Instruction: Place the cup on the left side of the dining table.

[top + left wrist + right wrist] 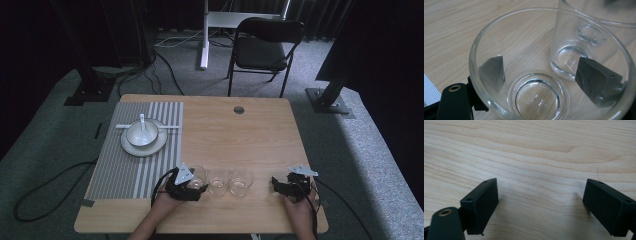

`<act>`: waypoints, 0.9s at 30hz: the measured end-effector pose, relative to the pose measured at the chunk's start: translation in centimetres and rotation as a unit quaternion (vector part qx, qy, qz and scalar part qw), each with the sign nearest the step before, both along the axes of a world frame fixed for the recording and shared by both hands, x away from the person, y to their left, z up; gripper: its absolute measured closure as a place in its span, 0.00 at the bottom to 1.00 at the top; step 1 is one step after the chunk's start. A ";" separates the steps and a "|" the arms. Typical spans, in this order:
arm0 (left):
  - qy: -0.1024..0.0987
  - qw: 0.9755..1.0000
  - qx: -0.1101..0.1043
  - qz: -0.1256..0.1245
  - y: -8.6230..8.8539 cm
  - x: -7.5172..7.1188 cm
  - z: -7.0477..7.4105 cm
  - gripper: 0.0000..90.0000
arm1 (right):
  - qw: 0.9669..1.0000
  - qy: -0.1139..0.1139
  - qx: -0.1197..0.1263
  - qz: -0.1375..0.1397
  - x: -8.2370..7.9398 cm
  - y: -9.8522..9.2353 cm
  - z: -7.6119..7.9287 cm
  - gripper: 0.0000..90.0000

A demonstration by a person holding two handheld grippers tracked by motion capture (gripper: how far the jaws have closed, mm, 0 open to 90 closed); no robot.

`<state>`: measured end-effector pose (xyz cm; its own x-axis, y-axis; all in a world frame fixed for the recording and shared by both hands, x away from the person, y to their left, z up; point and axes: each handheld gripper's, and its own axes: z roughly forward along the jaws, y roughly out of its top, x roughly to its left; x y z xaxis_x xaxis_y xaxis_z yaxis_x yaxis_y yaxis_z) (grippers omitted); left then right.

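Observation:
Three clear empty glasses stand in a row near the table's front edge: a left glass (197, 176), a middle glass (218, 181) and a right glass (241, 181). My left gripper (192, 187) is shut on the left glass (524, 37), and its dark pads (492, 71) show through the glass wall on either side. The middle glass (574, 50) stands right behind it, almost touching. My right gripper (280, 186) rests low at the front right, apart from the glasses. Its jaws stand open over bare wood (536, 157) with nothing between them.
A striped placemat (135, 165) covers the table's left part. On it sits a white plate (131, 146) with a bowl (142, 134) and a spoon. A cable hole (239, 109) lies near the far edge. A black chair (265, 47) stands beyond the table.

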<state>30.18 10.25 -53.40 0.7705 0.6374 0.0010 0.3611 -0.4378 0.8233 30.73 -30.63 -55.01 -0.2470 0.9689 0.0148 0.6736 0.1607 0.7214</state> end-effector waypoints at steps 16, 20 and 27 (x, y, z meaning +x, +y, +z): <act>-0.003 1.000 0.009 0.012 0.8 0.0 0.9 0.23 | 1.000 0.000 0.000 0.000 0.0 0.0 0.0 0.14; 0.000 1.000 0.014 0.017 1.2 0.1 1.4 0.23 | 1.000 0.000 0.000 0.000 0.0 0.0 0.0 0.14; -0.014 0.999 0.008 0.040 2.7 0.3 2.6 0.23 | 1.000 0.000 0.000 -0.001 0.0 0.0 0.0 0.14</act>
<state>30.45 12.92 -50.80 0.7161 0.6973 0.0327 0.3731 -0.4219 0.8263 30.73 -30.64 -55.01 -0.2451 0.9694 0.0145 0.6739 0.1596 0.7214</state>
